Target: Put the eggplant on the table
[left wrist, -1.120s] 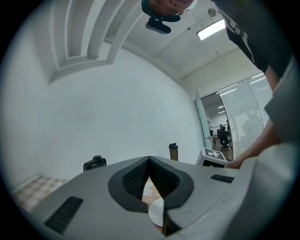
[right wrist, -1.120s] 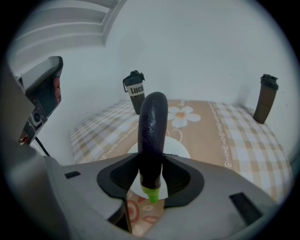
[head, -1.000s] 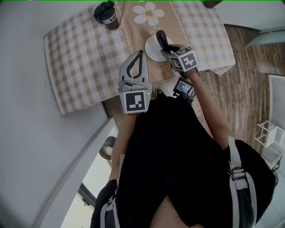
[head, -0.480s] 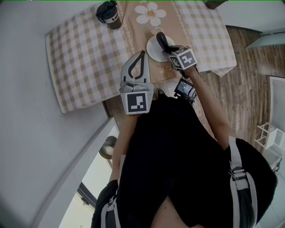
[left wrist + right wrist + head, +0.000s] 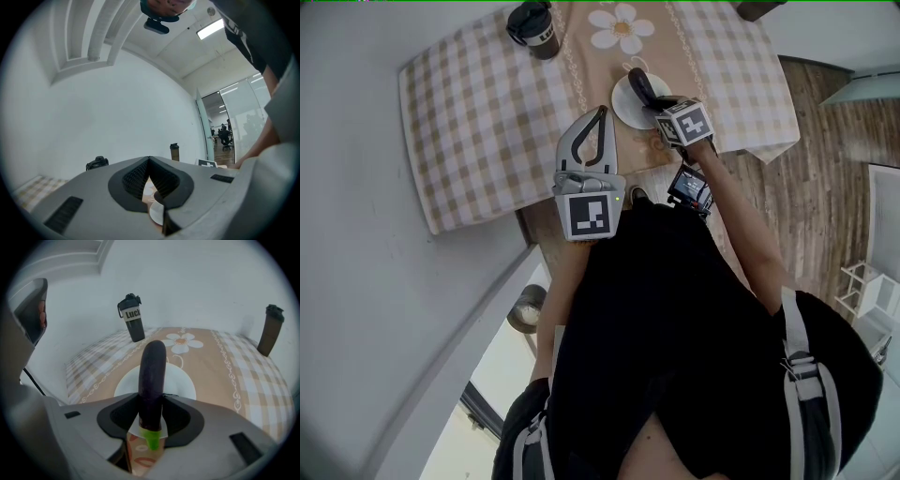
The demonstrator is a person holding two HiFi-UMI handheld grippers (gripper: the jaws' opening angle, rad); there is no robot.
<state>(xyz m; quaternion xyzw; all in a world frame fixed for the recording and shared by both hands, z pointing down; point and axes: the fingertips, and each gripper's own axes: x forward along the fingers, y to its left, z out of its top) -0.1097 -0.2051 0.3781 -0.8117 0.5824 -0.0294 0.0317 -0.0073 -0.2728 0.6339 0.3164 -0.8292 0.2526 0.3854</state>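
Observation:
A dark purple eggplant [image 5: 152, 371] with a green stem end stands lengthwise between the jaws of my right gripper [image 5: 151, 416], which is shut on its lower part. It hangs tilted over a white plate [image 5: 183, 380] on the beige flowered runner. In the head view the eggplant [image 5: 638, 84] pokes out over the plate [image 5: 623, 105] ahead of the right gripper [image 5: 654, 101]. My left gripper [image 5: 599, 112] hovers to the plate's left, shut and holding nothing; in its own view the left gripper [image 5: 149, 160] points level, with its tips touching.
The table wears a checked cloth [image 5: 478, 112]. A black tumbler [image 5: 132, 323] stands at the far left of the runner and a brown bottle [image 5: 271, 331] at the far right. Wooden floor [image 5: 825, 169] lies past the table's right edge. A white wall runs along the left.

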